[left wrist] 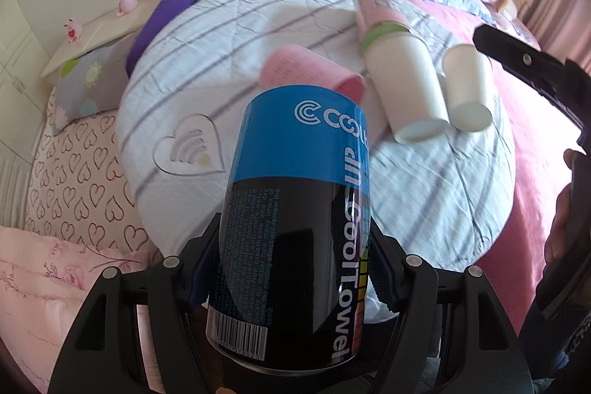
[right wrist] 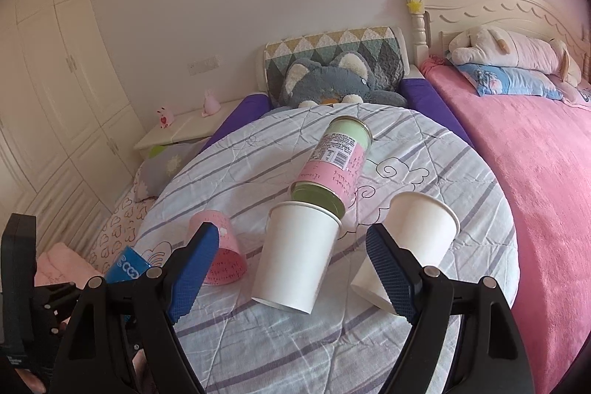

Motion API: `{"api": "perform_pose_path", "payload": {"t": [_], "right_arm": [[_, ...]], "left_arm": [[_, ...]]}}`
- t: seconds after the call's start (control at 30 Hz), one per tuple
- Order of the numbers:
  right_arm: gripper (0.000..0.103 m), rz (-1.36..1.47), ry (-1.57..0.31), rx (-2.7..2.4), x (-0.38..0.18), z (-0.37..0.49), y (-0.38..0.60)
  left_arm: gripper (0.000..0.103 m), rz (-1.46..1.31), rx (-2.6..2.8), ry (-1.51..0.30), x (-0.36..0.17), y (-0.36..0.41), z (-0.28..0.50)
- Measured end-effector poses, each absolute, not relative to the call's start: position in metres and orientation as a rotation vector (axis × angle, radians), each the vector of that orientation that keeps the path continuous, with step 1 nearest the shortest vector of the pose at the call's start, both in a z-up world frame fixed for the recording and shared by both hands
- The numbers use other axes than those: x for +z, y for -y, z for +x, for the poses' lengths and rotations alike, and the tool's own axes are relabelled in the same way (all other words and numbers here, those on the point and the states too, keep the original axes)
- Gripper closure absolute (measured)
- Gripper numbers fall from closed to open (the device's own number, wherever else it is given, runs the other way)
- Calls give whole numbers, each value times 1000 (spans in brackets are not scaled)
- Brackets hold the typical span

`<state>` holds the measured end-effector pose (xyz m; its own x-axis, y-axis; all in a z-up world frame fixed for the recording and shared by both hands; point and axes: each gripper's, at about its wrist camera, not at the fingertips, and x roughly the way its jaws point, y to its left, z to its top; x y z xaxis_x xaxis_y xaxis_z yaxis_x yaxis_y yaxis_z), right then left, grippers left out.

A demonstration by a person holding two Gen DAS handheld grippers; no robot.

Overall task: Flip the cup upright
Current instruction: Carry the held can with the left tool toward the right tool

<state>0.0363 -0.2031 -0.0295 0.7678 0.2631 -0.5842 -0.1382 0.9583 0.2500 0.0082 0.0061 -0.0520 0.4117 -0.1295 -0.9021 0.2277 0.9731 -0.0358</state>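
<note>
Blue-and-black, the towel can (left wrist: 295, 220) sits clamped between the jaws of the left gripper (left wrist: 291, 268), raised off the striped quilt (left wrist: 424, 194) — its turn looks under way. Further right lie the pink cup (right wrist: 218, 252), two white paper cups (right wrist: 297, 255) and a pink-green canister (right wrist: 334, 163), all on their sides, contents unseen. Right gripper (right wrist: 291, 274) hovers wide open — empty.

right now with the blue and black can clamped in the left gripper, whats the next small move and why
Probably tip the blue and black can upright over the bare striped quilt near it, then set it down. The left gripper is shut on it, held above the bed. The right gripper is open and holds nothing, above the two white paper cups lying on their sides.
</note>
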Motion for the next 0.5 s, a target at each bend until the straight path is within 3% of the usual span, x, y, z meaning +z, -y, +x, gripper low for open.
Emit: {"api": "perform_pose_path", "payload": {"t": [0.5], "right_arm": [[20,189,-672,229,-32,34,214]], "left_arm": [[33,69,-155,-1125,-74,3,60]]}}
